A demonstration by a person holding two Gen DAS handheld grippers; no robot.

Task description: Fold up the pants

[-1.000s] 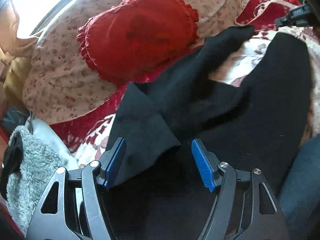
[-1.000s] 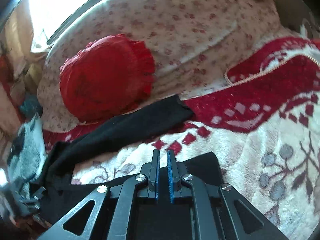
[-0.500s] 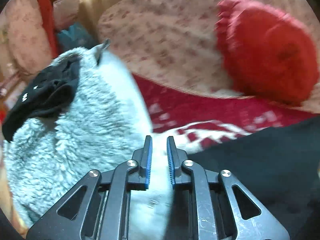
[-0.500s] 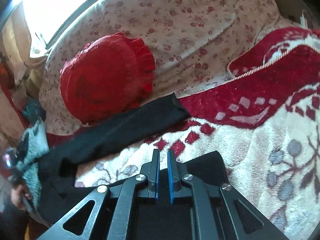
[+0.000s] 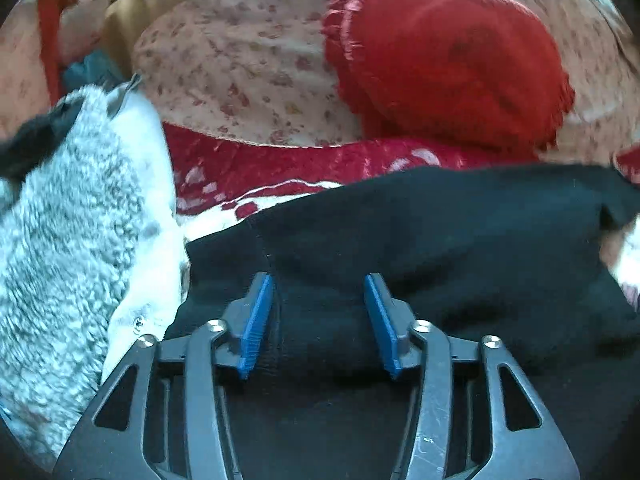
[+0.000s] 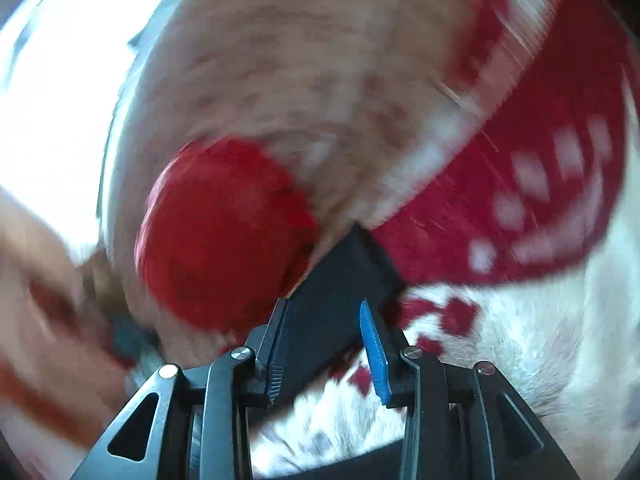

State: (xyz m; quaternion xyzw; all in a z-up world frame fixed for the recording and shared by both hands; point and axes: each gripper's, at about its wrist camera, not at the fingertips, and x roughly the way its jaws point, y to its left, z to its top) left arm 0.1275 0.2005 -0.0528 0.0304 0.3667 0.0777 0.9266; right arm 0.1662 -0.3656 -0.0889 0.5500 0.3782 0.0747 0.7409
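Observation:
The black pants point(image 5: 420, 248) lie spread on a red and white patterned blanket point(image 5: 280, 168). My left gripper point(image 5: 318, 300) is open, its blue pads on either side of a bunched part of the pants near their left edge. In the blurred right wrist view, my right gripper point(image 6: 324, 334) is open over the far end of one black pant leg point(image 6: 340, 280), which runs between the fingers. Whether either gripper touches the fabric I cannot tell.
A red frilled cushion point(image 5: 448, 56) leans on a floral pillow point(image 5: 240, 60) behind the pants; it also shows in the right wrist view point(image 6: 216, 240). A grey fleecy garment point(image 5: 68, 220) lies to the left of the pants. A bright window point(image 6: 60, 60) is at the back left.
Both grippers went from shut to open. The left swung right from the fleecy garment onto the pants. The right moved quickly to the end of the pant leg, blurring its view.

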